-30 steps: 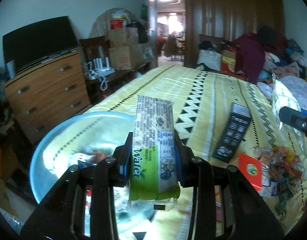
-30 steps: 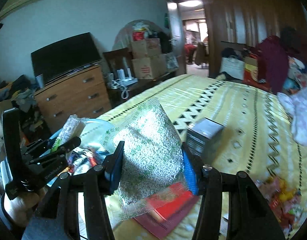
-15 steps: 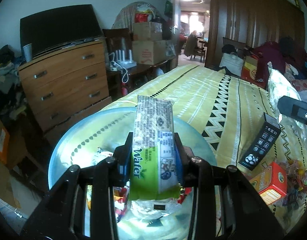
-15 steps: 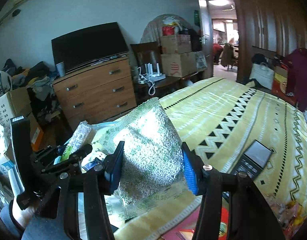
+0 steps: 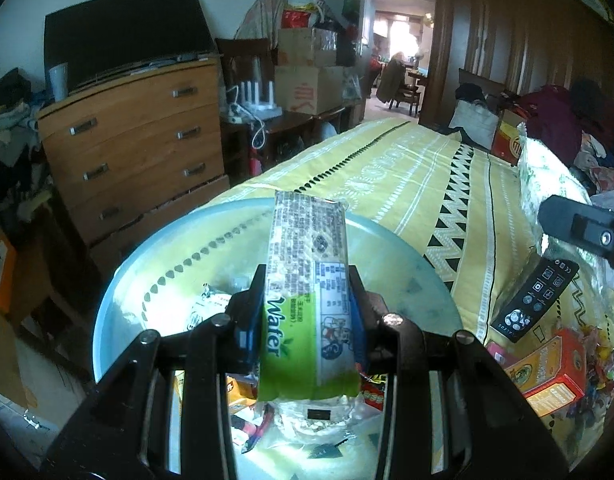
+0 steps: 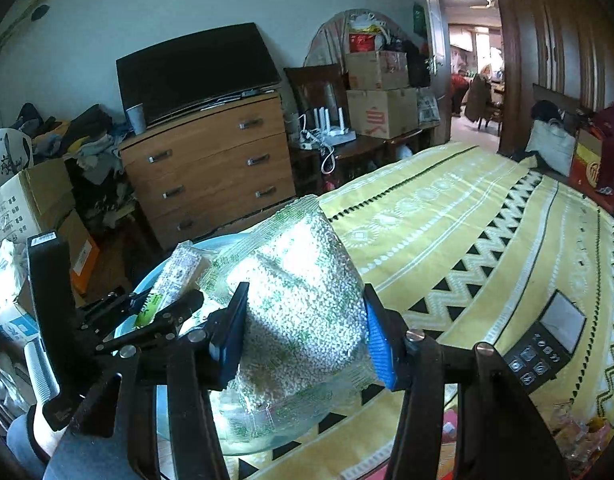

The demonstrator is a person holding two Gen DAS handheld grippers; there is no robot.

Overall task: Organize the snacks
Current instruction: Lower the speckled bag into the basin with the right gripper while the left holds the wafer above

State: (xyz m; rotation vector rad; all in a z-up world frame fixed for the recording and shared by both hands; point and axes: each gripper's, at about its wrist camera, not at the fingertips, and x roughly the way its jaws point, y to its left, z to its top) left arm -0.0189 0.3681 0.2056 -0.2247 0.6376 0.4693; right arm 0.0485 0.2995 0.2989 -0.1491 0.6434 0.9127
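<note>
A bed with a yellow patterned cover [image 5: 407, 168] fills the scene ahead of both handheld grippers. Under and just ahead of the left gripper [image 5: 307, 312] sits a large pale blue basin [image 5: 139, 276], already holding several snack packets.

The right gripper [image 6: 303, 332] is clamped on a bulging clear bag of small white puffed pieces [image 6: 299, 292], its blue pads pressing into both sides. The bag hangs near the basin's rim, the basin lying mostly to this gripper's left.

The left gripper is closed tight on a green wafer packet [image 5: 307, 300], held upright over the basin.

To the left gripper's right, on the cover, lie a black remote [image 5: 535, 300], an orange box [image 5: 555, 368] and loose sweets [image 5: 599, 364].

Risks, as a judgement: the soft bag could slip or burst if squeezed harder; released here, it might topple off the rim onto the bed. The two grippers are close and could knock together.
</note>
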